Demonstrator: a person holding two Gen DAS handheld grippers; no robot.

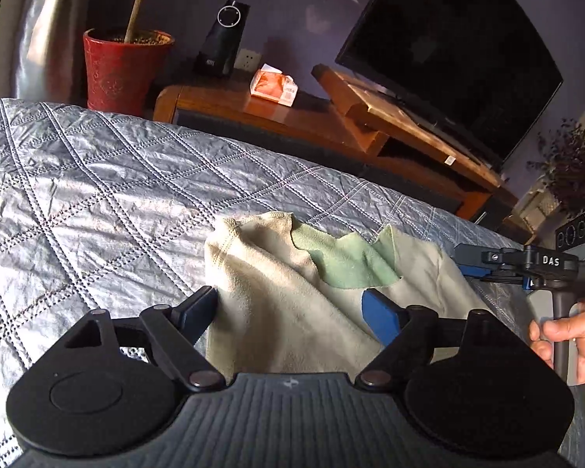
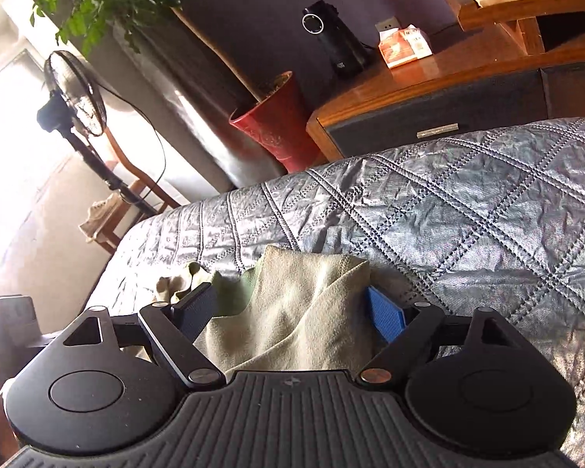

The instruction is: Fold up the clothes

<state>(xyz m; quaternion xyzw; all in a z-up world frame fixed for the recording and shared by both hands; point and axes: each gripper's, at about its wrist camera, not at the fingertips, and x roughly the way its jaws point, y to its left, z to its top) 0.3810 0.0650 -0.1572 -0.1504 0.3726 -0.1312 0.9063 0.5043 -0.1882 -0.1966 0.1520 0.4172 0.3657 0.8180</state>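
A pale cream-green garment (image 1: pixel 277 273) lies bunched on the grey quilted bedspread (image 1: pixel 97 195), with a darker green layer (image 1: pixel 343 265) showing at its top. My left gripper (image 1: pixel 292 308) stands wide over its near left part, fabric between the fingers, the pads not pinching it. At the right edge a hand (image 1: pixel 565 335) holds my right gripper (image 1: pixel 462 263) against the garment's far side. In the right wrist view the garment (image 2: pixel 304 292) is heaped between the spread fingers of the right gripper (image 2: pixel 288 310). Both pads sit beside the folds without squeezing them.
Beyond the bed's far edge stand a red plant pot (image 1: pixel 121 70), a wooden cabinet (image 1: pixel 253 109) with a black speaker (image 1: pixel 222 39) and a tissue pack (image 1: pixel 273 85), and a television (image 1: pixel 456 50). A standing fan (image 2: pixel 76 93) is by the window. The bedspread (image 2: pixel 487 214) stretches wide around the garment.
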